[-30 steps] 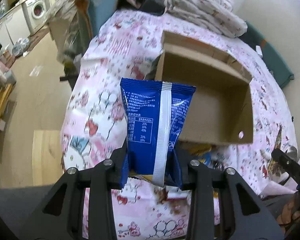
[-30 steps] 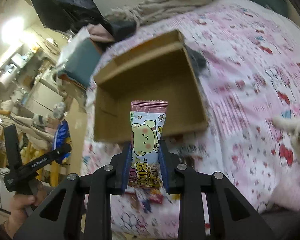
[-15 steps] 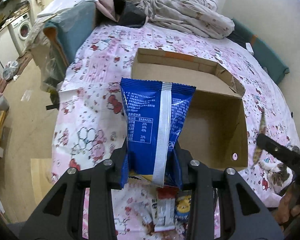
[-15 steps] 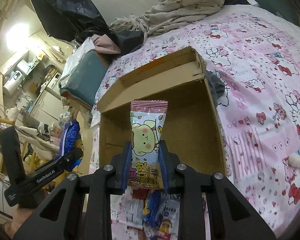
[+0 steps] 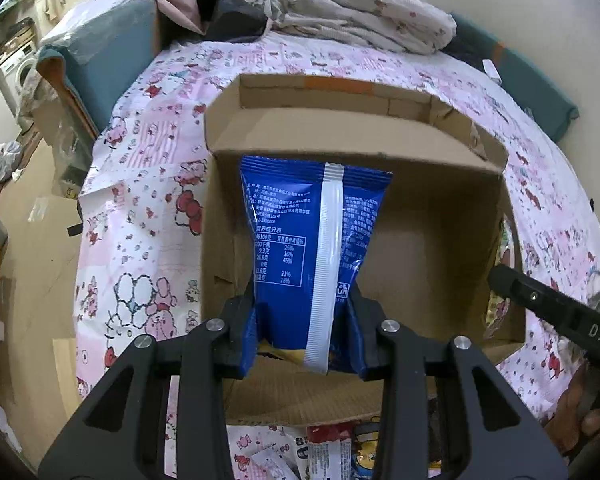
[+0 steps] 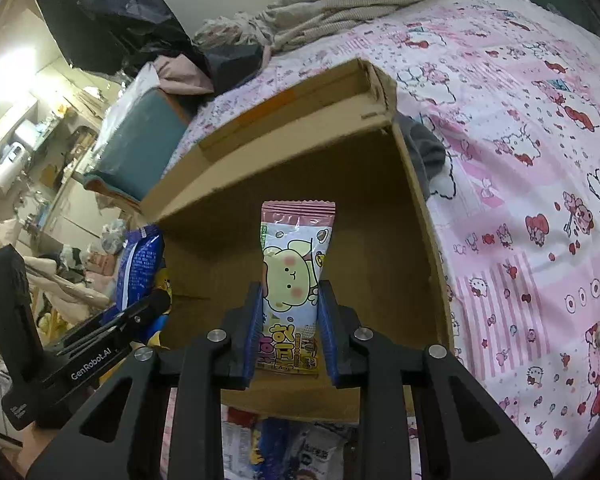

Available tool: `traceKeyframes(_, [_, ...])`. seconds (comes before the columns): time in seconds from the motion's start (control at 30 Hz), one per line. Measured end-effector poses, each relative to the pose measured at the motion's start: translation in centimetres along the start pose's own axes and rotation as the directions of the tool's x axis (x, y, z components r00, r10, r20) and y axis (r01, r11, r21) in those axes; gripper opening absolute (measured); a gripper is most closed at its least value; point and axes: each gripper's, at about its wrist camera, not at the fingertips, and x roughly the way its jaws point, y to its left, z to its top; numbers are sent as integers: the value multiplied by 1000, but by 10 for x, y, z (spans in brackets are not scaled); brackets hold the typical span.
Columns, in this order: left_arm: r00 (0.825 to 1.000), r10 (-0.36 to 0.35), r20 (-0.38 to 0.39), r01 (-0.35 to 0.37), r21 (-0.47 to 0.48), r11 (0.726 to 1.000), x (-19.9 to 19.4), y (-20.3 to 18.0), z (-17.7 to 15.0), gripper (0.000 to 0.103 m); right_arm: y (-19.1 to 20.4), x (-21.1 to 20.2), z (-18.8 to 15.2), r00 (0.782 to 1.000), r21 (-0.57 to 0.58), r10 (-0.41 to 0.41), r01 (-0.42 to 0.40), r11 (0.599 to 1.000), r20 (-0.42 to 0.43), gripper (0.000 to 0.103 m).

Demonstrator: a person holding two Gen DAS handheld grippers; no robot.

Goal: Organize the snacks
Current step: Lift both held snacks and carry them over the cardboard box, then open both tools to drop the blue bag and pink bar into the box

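My left gripper (image 5: 304,316) is shut on a blue snack bag (image 5: 312,248), held upright over the open cardboard box (image 5: 340,132) on the bed. My right gripper (image 6: 290,312) is shut on a pink snack packet (image 6: 294,268) with a cartoon face, held upright over the same box (image 6: 292,140). The left gripper with the blue bag (image 6: 138,268) shows at the box's left side in the right wrist view. The right gripper's black finger (image 5: 552,308) shows at the box's right side in the left wrist view. The box floor in view is bare.
Several loose snack packets (image 5: 332,452) lie on the pink patterned bedsheet (image 5: 140,220) in front of the box, also seen in the right wrist view (image 6: 292,448). Crumpled bedding (image 5: 352,12) lies behind the box. A teal cushion (image 6: 140,148) sits at the bed's left edge.
Both grippers have moved forward over the box with their packets. The box now fills each view, and the loose snacks have slid toward the bottom edge.
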Motion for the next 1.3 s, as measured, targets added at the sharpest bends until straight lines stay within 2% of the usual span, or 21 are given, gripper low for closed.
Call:
traceKeyframes(0.33, [1000,22,-1,-22,27,999,14,-6,-4,34,1,17,-7,997,-28,-48,46,999,-53,28])
traceKeyframes(0.6, [999,33,7,-33,44,998,13,-8,-6,36,0,18,-10,997,-20,-43,42,999,-63,28])
traceKeyframes(0.7, [1000,15,-2,-15,48,999,13,-9,-7,38,1,18,-11,997,-16,-38,38,999,-61,31])
traceKeyframes(0.77, [1000,-13,-2,13,38,999,12,-9,-8,41,1,18,-10,997,-14,-63,62,998,-54,31])
traceKeyframes(0.87, [1000,-13,6,13,39,999,10,-10,-8,54,0,17,-9,997,-13,-63,62,998,-54,31])
traceKeyframes(0.93, [1000,-11,18,10,43,999,8,-11,-8,71,2,16,-8,996,-23,-72,71,997,-48,32])
traceKeyframes(1.0, [999,-11,31,10,37,999,5,-10,-8,83,4,13,-8,996,-34,-81,80,996,-33,45])
traceKeyframes(1.07, [999,-2,47,1,26,1000,2,-7,-8,88,7,5,-7,997,-40,-77,77,996,7,79])
traceKeyframes(1.13, [999,2,53,-3,18,1000,0,-6,-8,88,11,-2,-6,996,-54,-74,77,996,47,89])
traceKeyframes(1.23, [998,13,66,-13,5,1000,-3,-3,-8,88,16,-9,-5,996,-82,-58,63,995,69,92])
traceKeyframes(1.3, [996,29,86,-29,-8,1000,-8,0,-8,88,17,-13,-5,991,-83,-94,101,991,93,92])
